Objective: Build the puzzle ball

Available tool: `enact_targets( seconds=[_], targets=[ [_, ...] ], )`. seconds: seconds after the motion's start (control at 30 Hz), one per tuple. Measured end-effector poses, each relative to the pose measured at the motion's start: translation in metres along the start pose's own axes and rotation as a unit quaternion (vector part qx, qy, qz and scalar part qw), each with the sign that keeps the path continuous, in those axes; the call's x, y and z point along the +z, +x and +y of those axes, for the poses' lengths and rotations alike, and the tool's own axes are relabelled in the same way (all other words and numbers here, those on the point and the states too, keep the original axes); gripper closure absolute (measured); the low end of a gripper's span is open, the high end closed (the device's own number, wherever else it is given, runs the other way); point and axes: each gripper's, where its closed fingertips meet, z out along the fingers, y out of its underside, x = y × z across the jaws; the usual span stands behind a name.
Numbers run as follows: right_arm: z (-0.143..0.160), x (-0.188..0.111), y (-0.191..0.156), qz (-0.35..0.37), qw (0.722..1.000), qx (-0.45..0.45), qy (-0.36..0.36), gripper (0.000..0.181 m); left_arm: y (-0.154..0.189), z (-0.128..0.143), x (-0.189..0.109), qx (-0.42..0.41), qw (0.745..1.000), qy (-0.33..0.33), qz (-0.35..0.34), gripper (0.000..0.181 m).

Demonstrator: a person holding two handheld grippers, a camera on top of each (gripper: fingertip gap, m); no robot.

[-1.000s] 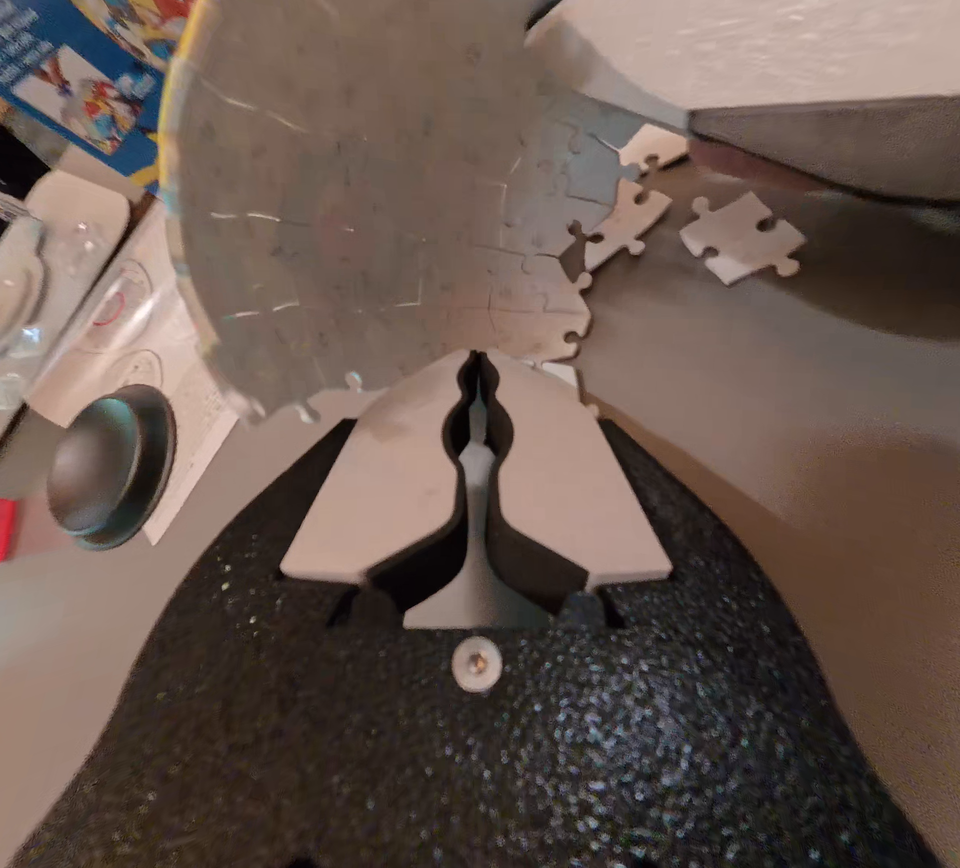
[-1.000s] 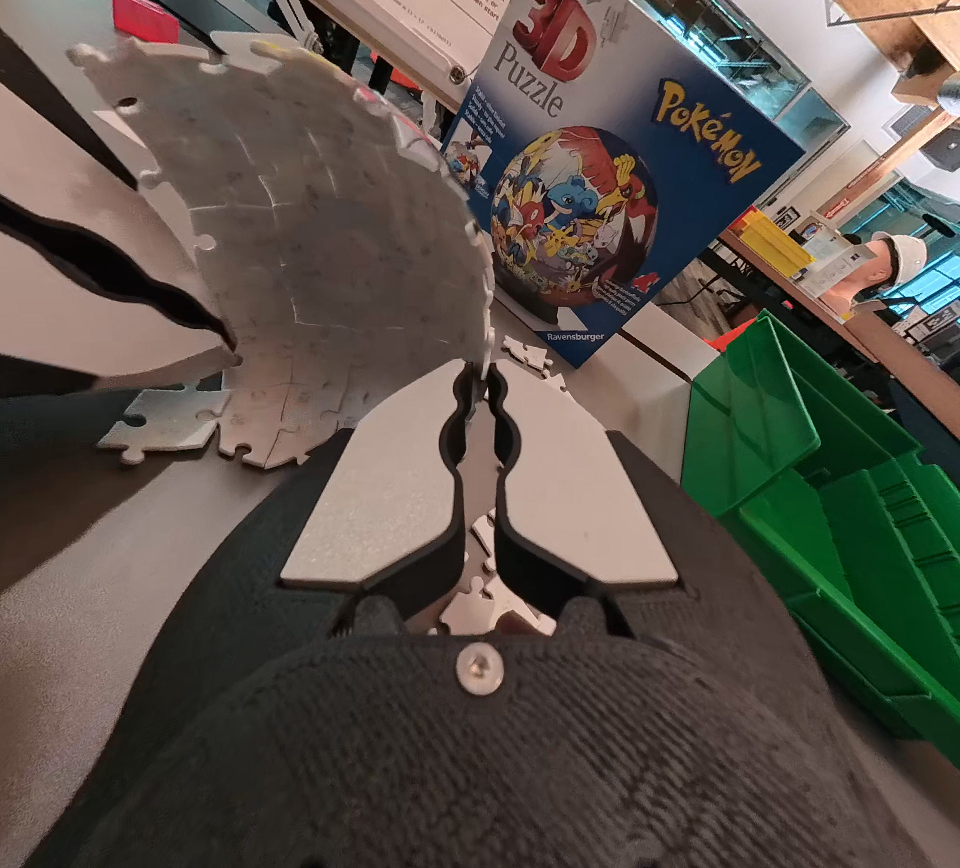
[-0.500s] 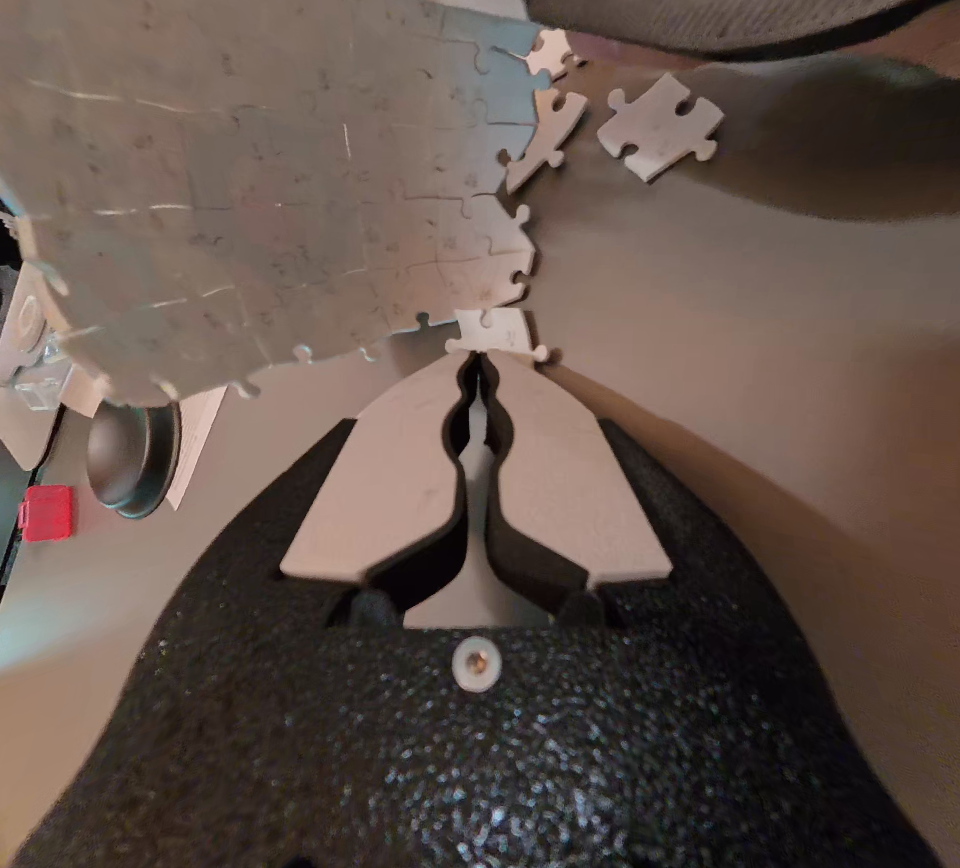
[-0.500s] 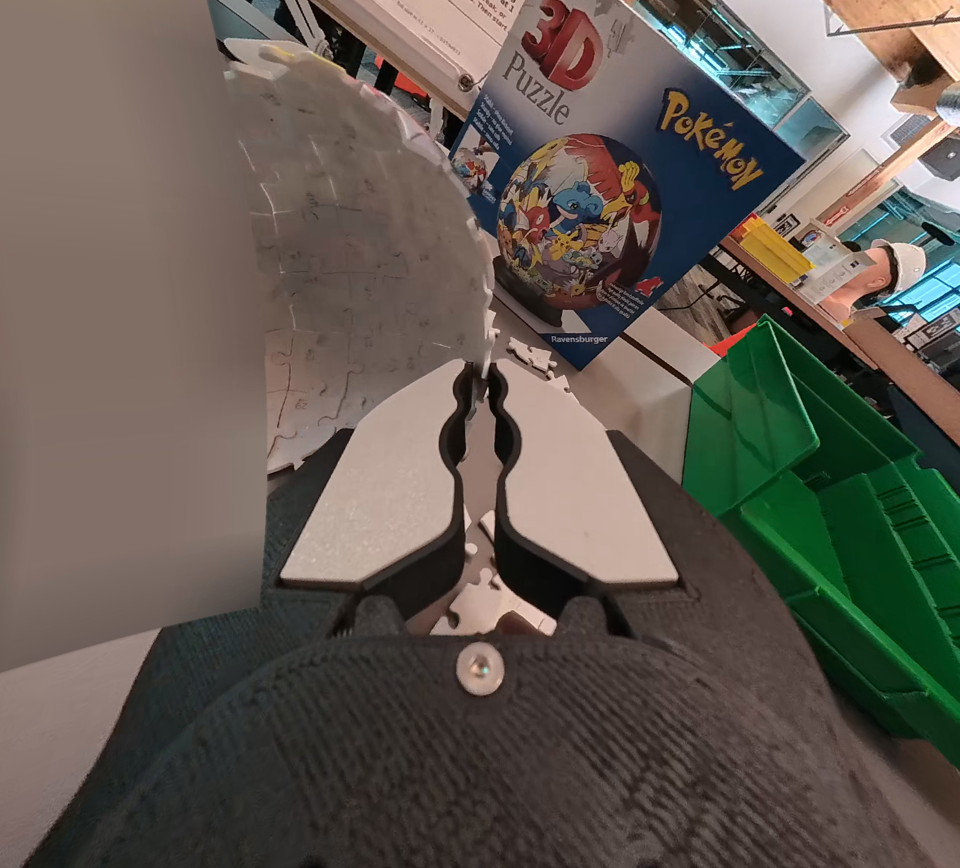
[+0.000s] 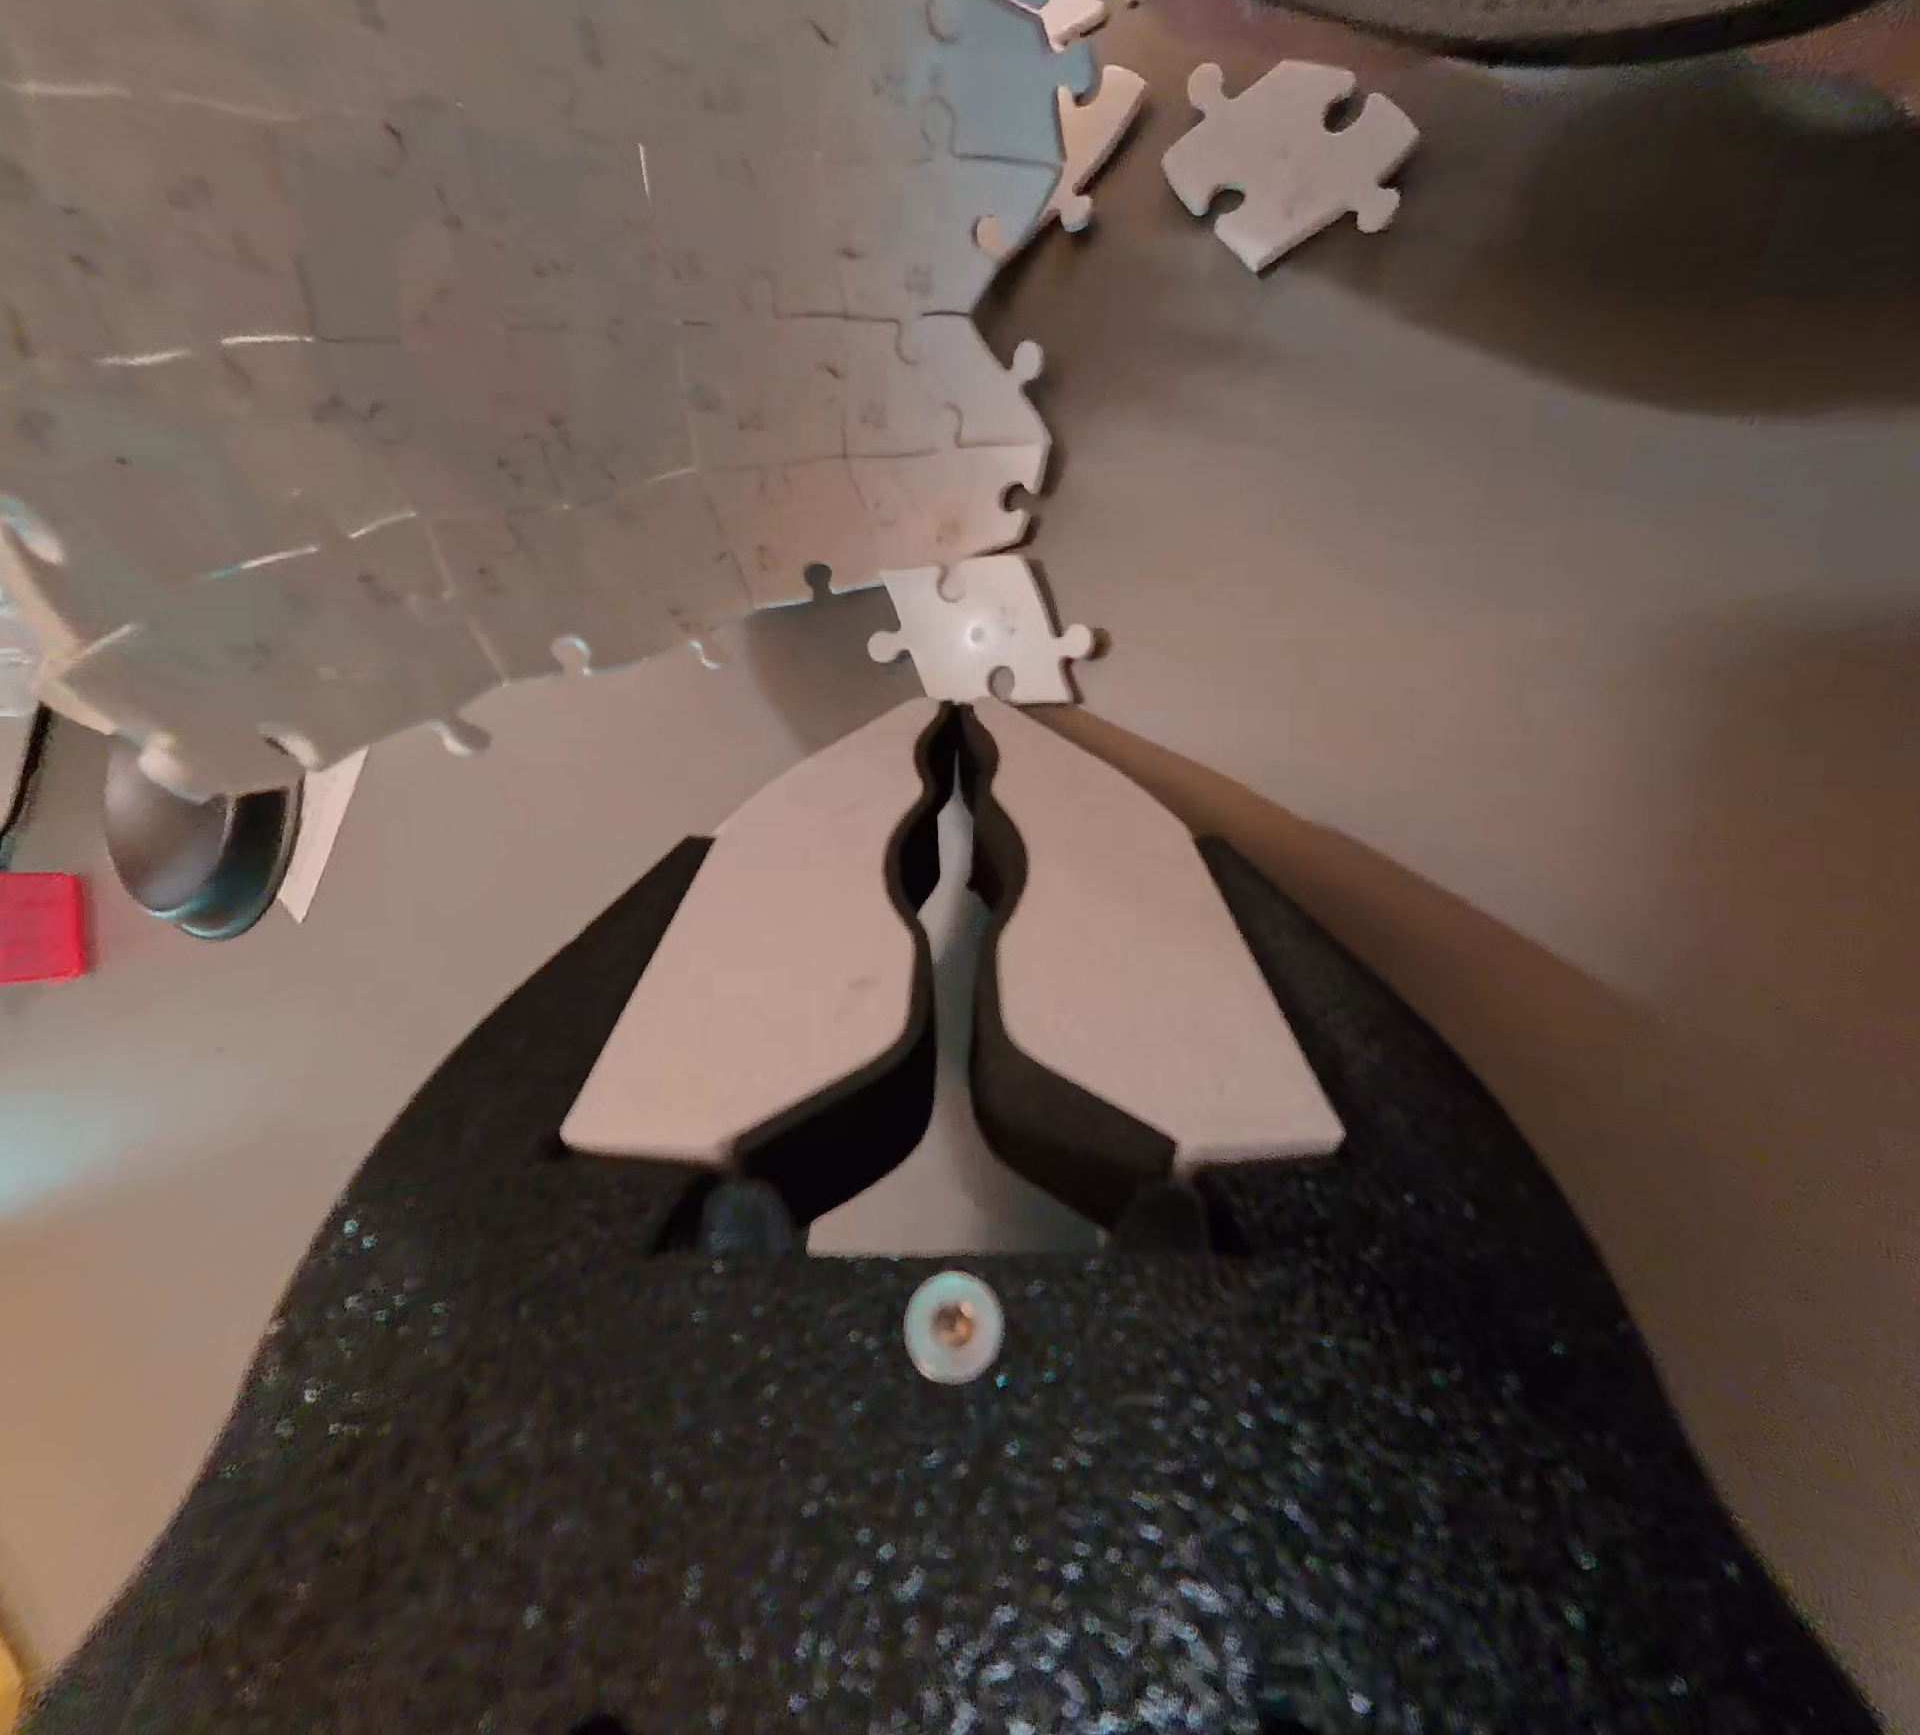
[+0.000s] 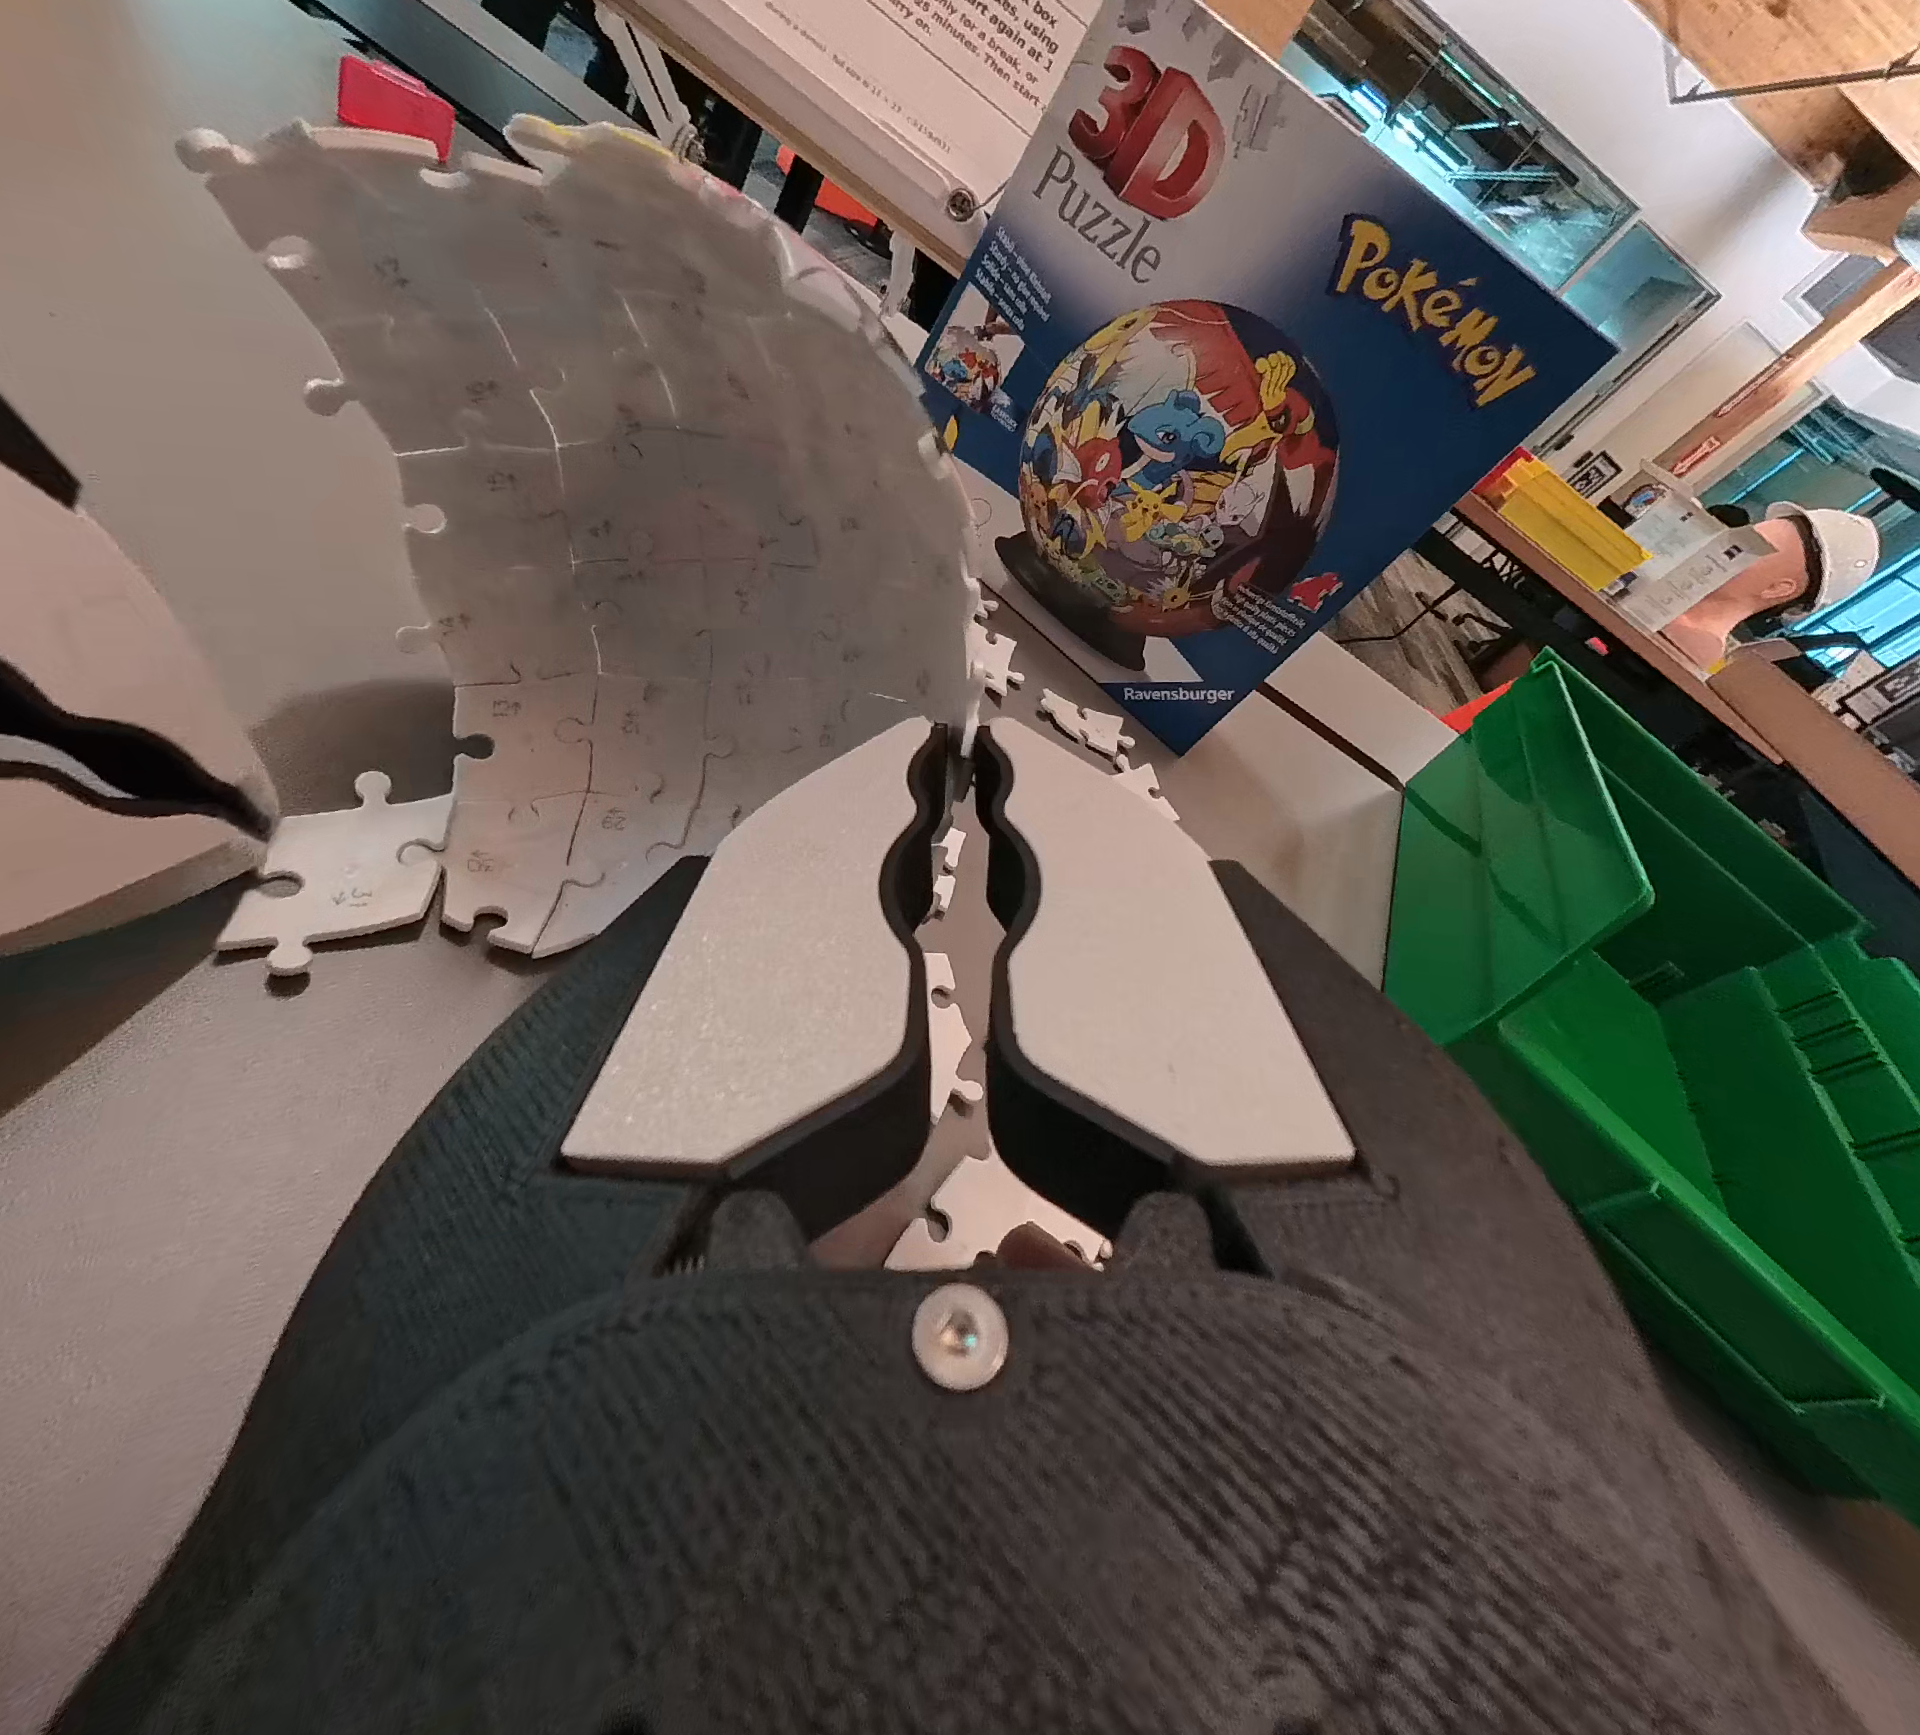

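Note:
The partly built puzzle ball is a curved white shell standing on edge on the table; it also fills the upper left of the left wrist view. My right gripper is shut on the shell's right rim. My left gripper is shut on a single white puzzle piece, which touches the shell's lower edge. In the right wrist view the left gripper comes in low from the left with that piece beside the shell's bottom row. I cannot tell whether the piece is locked in.
Loose pieces lie on the grey table beyond the shell, with more by the right gripper. The puzzle box stands behind. Green bins are at the right. A dark round stand and a red block sit at the left. The left gripper's tips are roughly 12 cm from the right gripper's. Left tips and right tips are each some 35 cm from the red block. My right wrist view looks at it from another angle.
My left gripper has drawn back from close against the shell and now holds its piece at the shell's lower edge. My right gripper stays shut on the rim.

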Motion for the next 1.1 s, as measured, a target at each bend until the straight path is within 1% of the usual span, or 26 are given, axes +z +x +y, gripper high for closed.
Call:
enact_targets(
  seconds=[0.47,0.6,0.73,0.83,1.1],
  targets=[
    [-0.001,-0.001,0.001,0.003,1.0,0.001,0.005,0.177,0.002,-0.003,0.001,-0.013,1.0,-0.004,0.0,0.181],
    [-0.001,-0.001,0.0,0.001,1.0,-0.001,0.005,0.177,-0.001,-0.013,-0.003,-0.046,0.998,0.028,0.013,0.181],
    [-0.001,-0.001,0.0,0.001,1.0,-0.002,0.005,0.177,-0.006,-0.016,0.004,-0.065,0.997,0.041,0.013,0.181],
    [-0.002,-0.001,0.0,0.001,1.0,-0.002,0.006,0.177,-0.009,-0.019,0.009,-0.058,0.997,0.05,0.001,0.181],
    [-0.002,-0.001,0.0,0.001,1.0,-0.003,0.007,0.177,-0.009,-0.021,0.016,-0.047,0.998,0.037,0.002,0.181]
  ],
)
